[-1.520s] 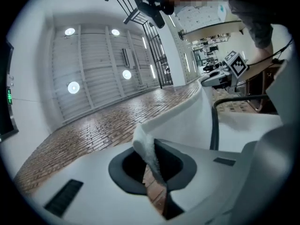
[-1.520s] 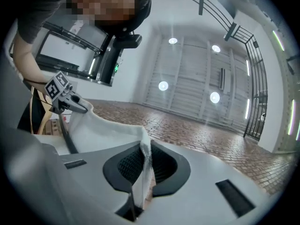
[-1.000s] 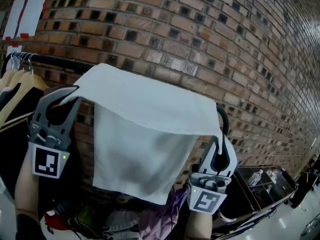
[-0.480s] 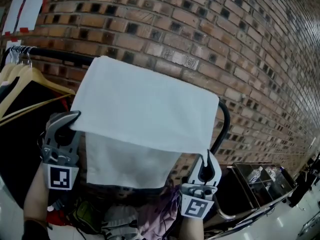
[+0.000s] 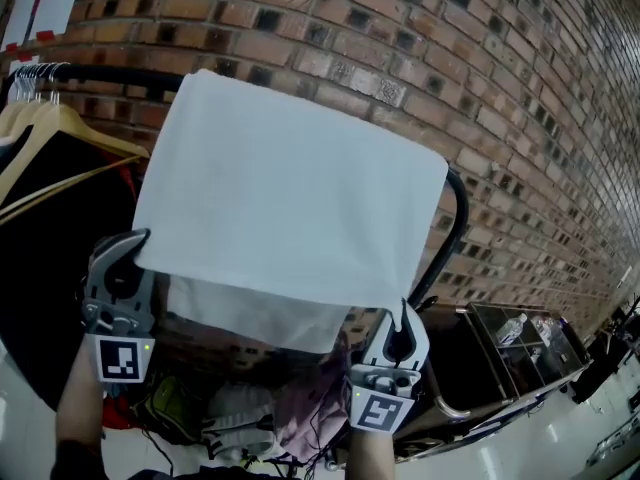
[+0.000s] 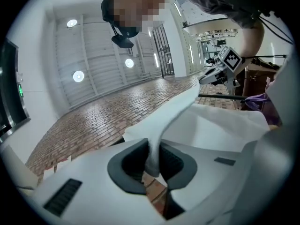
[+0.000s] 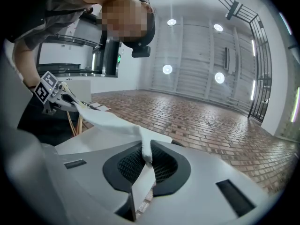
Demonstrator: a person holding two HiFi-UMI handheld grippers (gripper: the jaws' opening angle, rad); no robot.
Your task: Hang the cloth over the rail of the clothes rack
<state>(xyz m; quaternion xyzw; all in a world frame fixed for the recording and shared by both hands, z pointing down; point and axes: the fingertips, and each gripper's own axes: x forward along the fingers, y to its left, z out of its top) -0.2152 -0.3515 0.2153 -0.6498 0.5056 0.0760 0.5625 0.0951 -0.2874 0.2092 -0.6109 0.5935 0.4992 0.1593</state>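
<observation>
White woven cloth (image 5: pixel 290 198) over tubular rail (image 5: pixel 452 230)

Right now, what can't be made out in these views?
- Rail middle: head view, cloth covers it; contact unconfirmed.
- Cloth's back half: head view, front half hides all but a bottom strip.
- Rack feet: head view, clothes pile and bottom edge hide them.
- Bottles, far right: head view, too small to read.
</observation>
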